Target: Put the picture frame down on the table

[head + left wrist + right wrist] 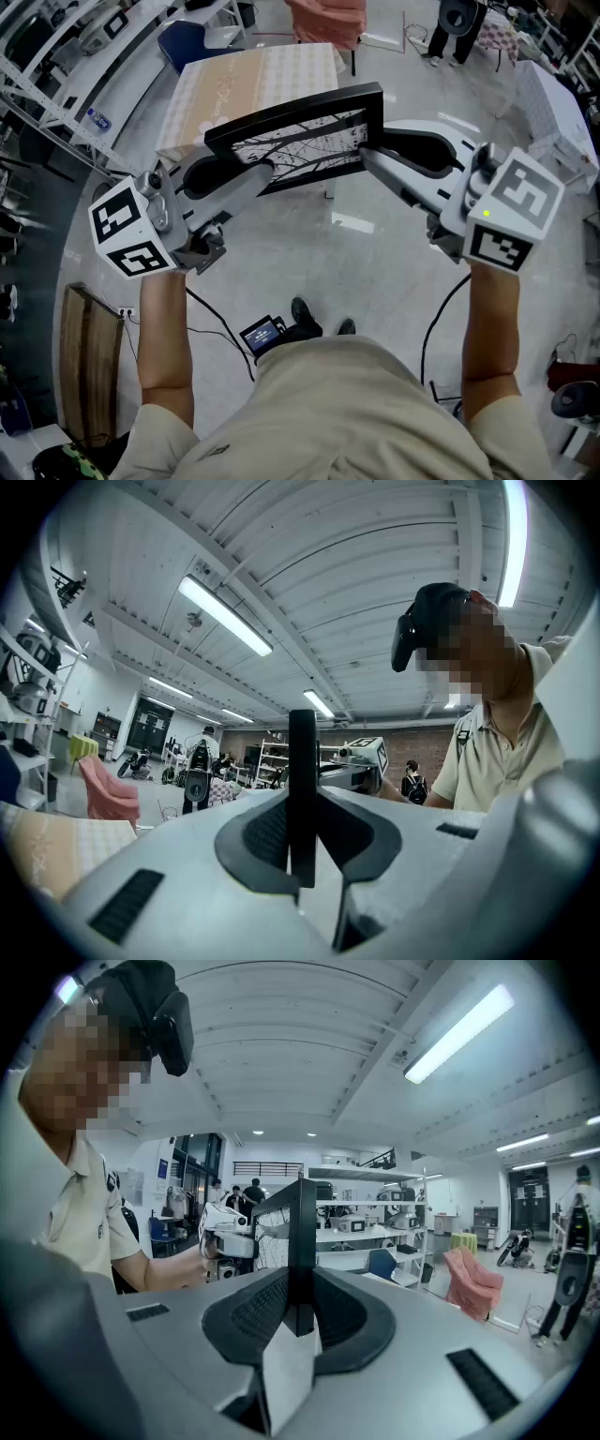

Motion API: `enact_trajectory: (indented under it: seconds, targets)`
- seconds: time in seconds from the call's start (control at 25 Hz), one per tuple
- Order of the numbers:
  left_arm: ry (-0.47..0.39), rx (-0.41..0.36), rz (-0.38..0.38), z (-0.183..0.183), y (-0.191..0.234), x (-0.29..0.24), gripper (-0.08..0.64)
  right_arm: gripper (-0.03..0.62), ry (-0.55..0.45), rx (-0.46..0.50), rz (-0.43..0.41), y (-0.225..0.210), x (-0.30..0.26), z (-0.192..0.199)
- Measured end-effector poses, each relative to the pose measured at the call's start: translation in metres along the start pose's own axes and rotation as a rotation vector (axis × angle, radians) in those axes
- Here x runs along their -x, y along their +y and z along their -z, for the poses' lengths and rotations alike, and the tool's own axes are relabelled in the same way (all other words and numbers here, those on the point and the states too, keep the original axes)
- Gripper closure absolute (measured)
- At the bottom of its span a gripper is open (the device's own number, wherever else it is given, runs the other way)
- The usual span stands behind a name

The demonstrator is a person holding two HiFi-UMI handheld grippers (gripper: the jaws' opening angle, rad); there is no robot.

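Your left gripper (265,174) is clamped on the left-hand edge of the picture frame (300,139). Its jaws are drawn nearly together, and the thin black rim stands pinched between the pads. Your right gripper (367,156) holds the opposite edge the same way, jaws narrow and pressing on the black rim from both sides.

The frame spans the gap between the two grippers and is carried in the air. Its face, dark branches on white, is turned up toward you, and the end at your right gripper sits a little further out than the other.

The surface (239,84), with a pale checked cover, lies ahead of both grippers and lower. The frame is not resting on it.
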State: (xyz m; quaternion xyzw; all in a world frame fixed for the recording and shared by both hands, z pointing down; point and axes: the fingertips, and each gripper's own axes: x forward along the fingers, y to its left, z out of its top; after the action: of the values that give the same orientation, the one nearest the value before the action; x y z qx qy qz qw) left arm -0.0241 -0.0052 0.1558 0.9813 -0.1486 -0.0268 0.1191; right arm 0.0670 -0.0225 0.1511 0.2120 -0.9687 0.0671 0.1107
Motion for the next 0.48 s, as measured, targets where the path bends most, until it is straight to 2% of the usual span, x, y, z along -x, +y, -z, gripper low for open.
enact_trajectory:
  seconds: [0.48]
  targets:
    - [0.000,-0.005,0.014,-0.0013,-0.0006,0.0003,0.500,0.520,-0.002,-0.009,0.026,0.0025,0.0014,0.0006]
